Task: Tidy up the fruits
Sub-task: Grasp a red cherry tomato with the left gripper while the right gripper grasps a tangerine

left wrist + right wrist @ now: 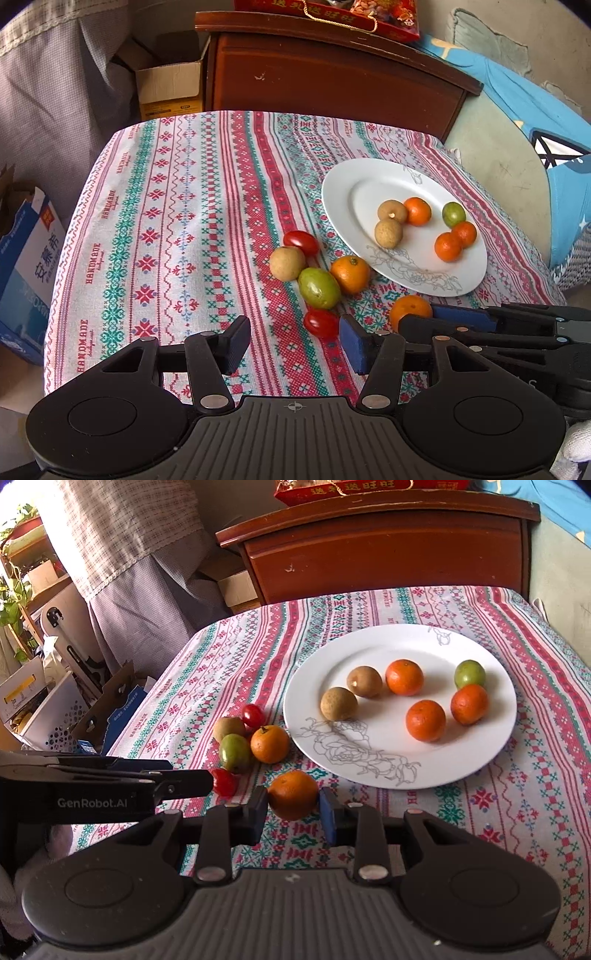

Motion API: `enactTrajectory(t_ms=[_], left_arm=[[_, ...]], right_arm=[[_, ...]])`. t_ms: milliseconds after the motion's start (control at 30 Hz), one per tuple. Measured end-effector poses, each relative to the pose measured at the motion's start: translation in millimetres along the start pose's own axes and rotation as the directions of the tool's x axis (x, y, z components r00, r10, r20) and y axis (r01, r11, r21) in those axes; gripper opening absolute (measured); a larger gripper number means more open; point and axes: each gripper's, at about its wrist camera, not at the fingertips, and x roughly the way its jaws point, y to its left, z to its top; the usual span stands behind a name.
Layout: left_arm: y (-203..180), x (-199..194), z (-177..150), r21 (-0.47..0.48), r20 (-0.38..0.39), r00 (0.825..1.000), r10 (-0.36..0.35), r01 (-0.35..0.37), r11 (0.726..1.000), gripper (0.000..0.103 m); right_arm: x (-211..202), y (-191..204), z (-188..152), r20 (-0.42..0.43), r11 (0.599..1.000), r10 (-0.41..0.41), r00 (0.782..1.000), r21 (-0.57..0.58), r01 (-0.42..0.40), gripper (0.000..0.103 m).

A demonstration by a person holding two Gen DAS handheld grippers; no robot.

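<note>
Right tool [293, 814] is closed on a small orange [293, 794] just above the counter [517, 812]; the plate [369, 775] lies ahead and slightly right, so the carry goes fwd-right. Left tool [293, 341] is wide open, w/ a cherry tomato [320, 323] just ahead of its tips. Orange's underside is hidden, so can't tell if it's off the cloth. Left tool's side view hides part of the tomato.

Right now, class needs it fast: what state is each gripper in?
Left gripper: open, holding nothing.
Right gripper: shut on the orange, its pads against both sides.
</note>
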Motion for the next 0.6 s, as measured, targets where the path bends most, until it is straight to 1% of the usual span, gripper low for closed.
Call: enactTrajectory(t_ms=[133,167,200,300,433,500,600], left_arm=[[-10,6,-2,0.042,-0.004,1.000,-0.011,0.012,0.999,0.051],[-12,7,-3,0.053,-0.004,1.000,-0.009,0.010,0.999,0.051],[-14,9,-4,0.065,-0.005,1.000,-0.007,0.008,0.998,0.048],[-17,13,-6,0.095,-0.002,1.000,0.008,-0.008,0.995,0.048],[-16,16,-8,0.104,0.011,1.000,0.006,-0.007,0.995,0.038],[-17,16,-8,0.115,0.017,1.000,0.001,-0.003,0.993,0.035],[-19,18,-9,0.136,0.026,1.000,-0.009,0.005,0.991,0.034]], right_arm=[[1,-3,0,-0.004,1.000,-0.008,1.000,0.010,0.008,0.030],[1,-3,-1,-0.005,1.000,-0.010,1.000,0.010,0.010,0.030],[1,-3,-1,-0.006,1.000,-0.009,1.000,0.012,0.009,0.030],[2,-4,-1,-0.006,1.000,-0.009,1.000,0.017,0.009,0.031],[2,-5,-1,-0.009,1.000,-0.007,1.000,0.023,0.007,0.033],[3,-5,-1,-0.010,1.000,-0.005,1.000,0.025,0.005,0.033],[3,-5,-1,-0.010,1.000,-0.006,1.000,0.027,0.007,0.033]])
